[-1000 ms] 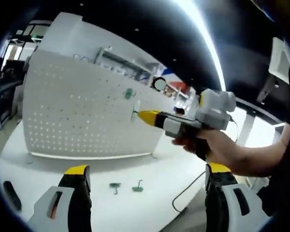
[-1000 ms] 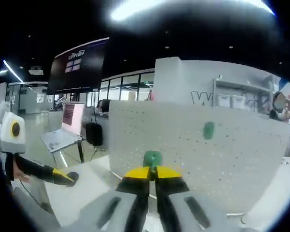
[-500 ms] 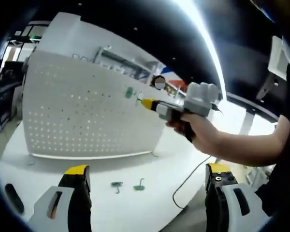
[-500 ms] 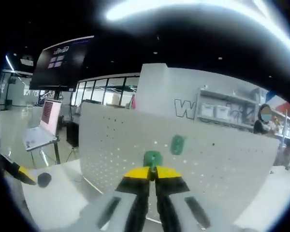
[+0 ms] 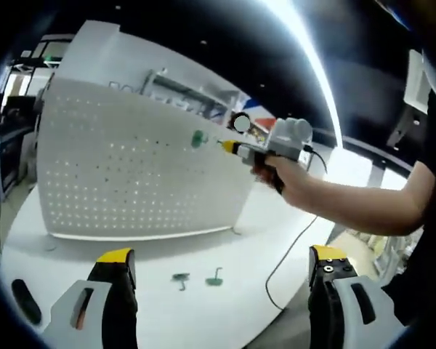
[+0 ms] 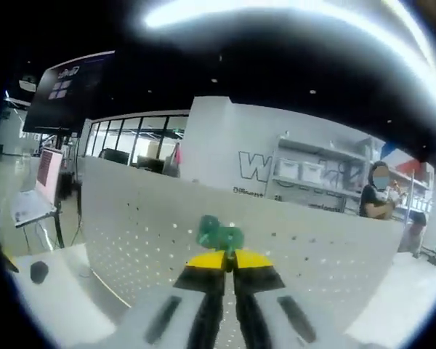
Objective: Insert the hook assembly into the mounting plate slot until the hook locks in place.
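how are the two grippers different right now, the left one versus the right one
The left gripper stands open, jaws wide apart and holding nothing, low above the white table. The right gripper is shut on a green hook, raised at the pegboard. Both have yellow-tipped jaws.

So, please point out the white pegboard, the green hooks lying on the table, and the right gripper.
pegboard point(image 5: 131, 182), left gripper view, on its perforated face.
green hooks point(image 5: 215, 278), left gripper view, on the right one of two.
right gripper point(image 6: 229, 260), right gripper view, between its yellow tips.
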A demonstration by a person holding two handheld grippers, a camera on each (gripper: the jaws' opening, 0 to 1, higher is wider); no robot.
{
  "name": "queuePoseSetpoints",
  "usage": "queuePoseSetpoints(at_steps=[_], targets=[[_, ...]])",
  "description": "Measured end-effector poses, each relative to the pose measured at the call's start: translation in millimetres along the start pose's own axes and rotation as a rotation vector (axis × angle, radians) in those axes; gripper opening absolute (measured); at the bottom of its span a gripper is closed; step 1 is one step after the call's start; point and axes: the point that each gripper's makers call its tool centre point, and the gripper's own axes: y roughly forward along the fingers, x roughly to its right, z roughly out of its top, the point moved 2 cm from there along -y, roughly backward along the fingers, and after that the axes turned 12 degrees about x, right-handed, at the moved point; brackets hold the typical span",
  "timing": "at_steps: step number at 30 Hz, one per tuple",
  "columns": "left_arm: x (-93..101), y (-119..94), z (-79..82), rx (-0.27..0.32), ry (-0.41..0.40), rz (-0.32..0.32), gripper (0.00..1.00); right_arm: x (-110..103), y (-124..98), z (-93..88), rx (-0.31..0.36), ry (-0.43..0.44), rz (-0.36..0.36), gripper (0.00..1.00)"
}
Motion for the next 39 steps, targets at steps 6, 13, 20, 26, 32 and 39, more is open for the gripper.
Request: queuePoseSetpoints(at_steps=[6,13,20,26,32,39], targets=[[-5.9,-1.7,-0.3,-0.009,0.003,0.012,1.0,14.1,10.5,2.7,0.011,0.01,-0.035,0.01],[-9.5,-1.2,-0.1,-0.011,0.001,0.023,1.0,21.0,25.5,7.9,0.032,0.02,-0.049,0.01],[-13.1,0.2,0.4,-0.01,-0.008,0.035,1.0,19.1,31.3,0.4,0.025,0.04,-0.057,0.01],[-17.6,0.9,3.8,-0.002,-0.001,0.051,0.98,19.4,31.8,-14.7,0.007,0.072,-0.08,0.01],[-22.0,0.8,5.7,0.0,-0.003,0.062,0.98,17.6,36.7,-18.3,-0.001,0.06,-0.083,0.01],[-21.2,0.9,2.3,-0.008,-0.01,0.063,0.98,13.1,37.6,-22.6,0.0,0.063,-0.087,0.01]])
